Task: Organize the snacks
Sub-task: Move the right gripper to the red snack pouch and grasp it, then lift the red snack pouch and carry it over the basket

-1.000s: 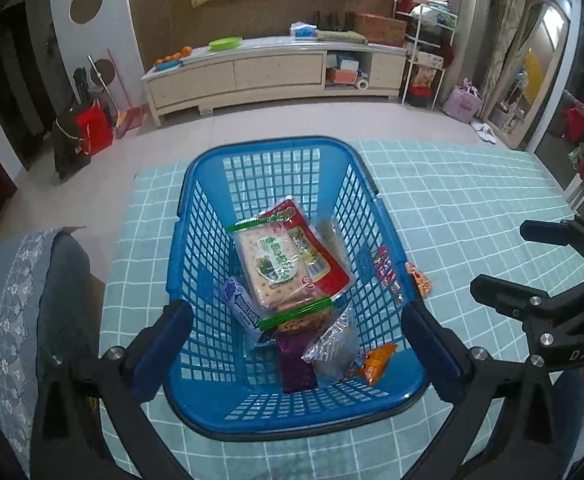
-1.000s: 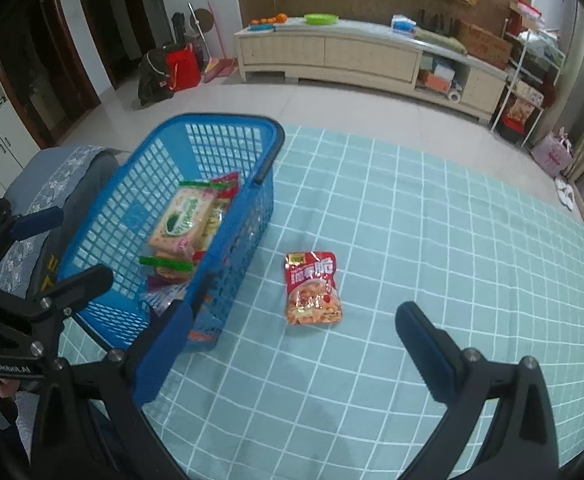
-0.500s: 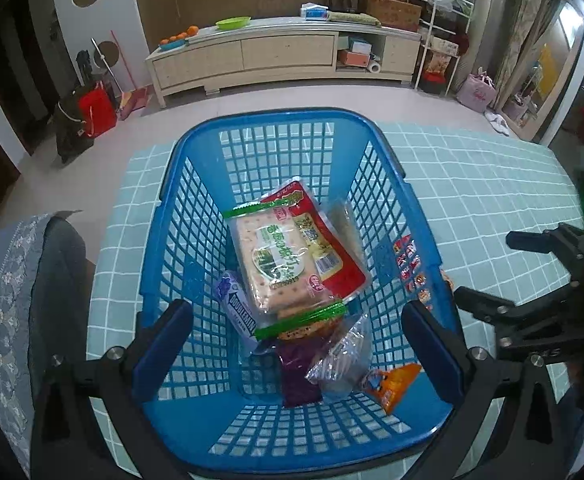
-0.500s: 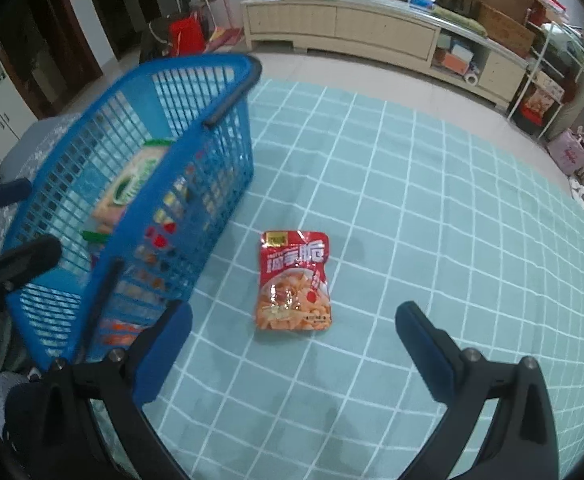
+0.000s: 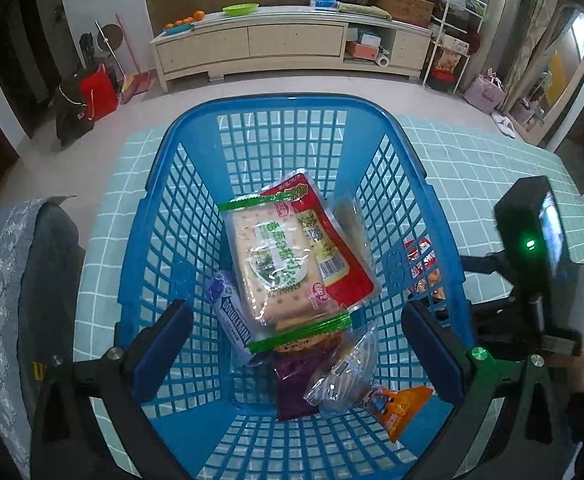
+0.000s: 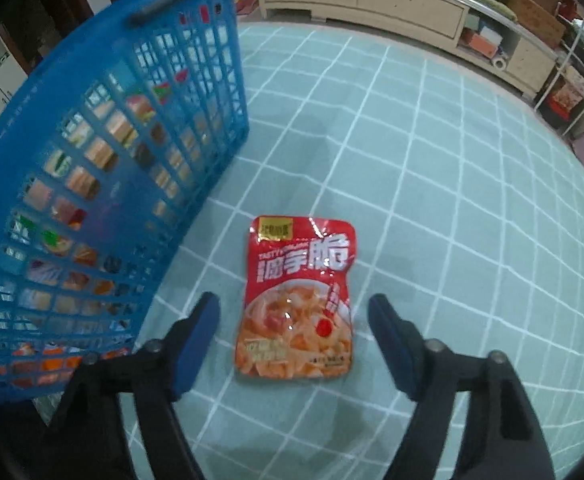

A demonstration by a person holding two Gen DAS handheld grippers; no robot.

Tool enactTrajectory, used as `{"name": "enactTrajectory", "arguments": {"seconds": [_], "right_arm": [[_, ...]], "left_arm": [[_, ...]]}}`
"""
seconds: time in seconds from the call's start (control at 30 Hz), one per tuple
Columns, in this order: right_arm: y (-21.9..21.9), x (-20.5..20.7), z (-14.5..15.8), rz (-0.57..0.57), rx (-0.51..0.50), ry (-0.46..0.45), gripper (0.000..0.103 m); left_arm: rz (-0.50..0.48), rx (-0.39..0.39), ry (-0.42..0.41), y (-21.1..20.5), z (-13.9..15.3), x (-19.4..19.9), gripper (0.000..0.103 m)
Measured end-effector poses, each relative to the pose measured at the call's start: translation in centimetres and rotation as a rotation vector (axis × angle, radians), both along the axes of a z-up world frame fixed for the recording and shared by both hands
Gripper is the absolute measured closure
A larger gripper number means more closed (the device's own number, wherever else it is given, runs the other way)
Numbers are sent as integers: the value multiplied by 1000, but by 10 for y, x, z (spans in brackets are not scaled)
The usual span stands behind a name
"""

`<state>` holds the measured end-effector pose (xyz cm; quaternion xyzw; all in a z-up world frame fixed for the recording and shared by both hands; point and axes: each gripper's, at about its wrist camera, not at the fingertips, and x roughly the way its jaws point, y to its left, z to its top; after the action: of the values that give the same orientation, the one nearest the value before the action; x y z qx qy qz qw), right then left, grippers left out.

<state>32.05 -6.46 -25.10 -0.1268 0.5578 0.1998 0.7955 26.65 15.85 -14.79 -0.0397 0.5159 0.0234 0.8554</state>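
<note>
red snack pouch (image 6: pixel 296 300) flat on the checked cloth (image 6: pixel 432 208), centre frame | right gripper (image 6: pixel 294 320) wide, straddling it | left gripper (image 5: pixel 296 338) wide over the basket (image 5: pixel 179 216) (full inside, seen only there)

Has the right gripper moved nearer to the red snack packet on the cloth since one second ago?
Yes. The right gripper has come forward and down: its open jaws now flank the red snack packet, which lies in the same place beside the blue basket.
</note>
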Motion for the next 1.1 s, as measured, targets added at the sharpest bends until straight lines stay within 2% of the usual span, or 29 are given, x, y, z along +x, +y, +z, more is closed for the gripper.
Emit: {"name": "enactTrajectory", "arguments": {"seconds": [0.13,0.2,0.47,0.73,0.9,1.1], "right_arm": [[6,-4,-4,40,-33,-30,38],[6,-8,-3,55,-47,-50,49],[-1,-24,1,91,-64,-69,75],[-8,-37,16,58,-19,-73,76],[-15,-42,53,30,19,-117,75],[-11,-64,106,29,57,-224,75]], "left_arm": [[-3,17,2,-1,-2,3,0],[-3,22,4,-2,-4,3,0],[7,13,13,0,-8,-2,0],[3,21,-4,2,-3,-11,0],[6,19,-32,3,11,-21,0],[0,24,-74,2,33,-34,0]]}}
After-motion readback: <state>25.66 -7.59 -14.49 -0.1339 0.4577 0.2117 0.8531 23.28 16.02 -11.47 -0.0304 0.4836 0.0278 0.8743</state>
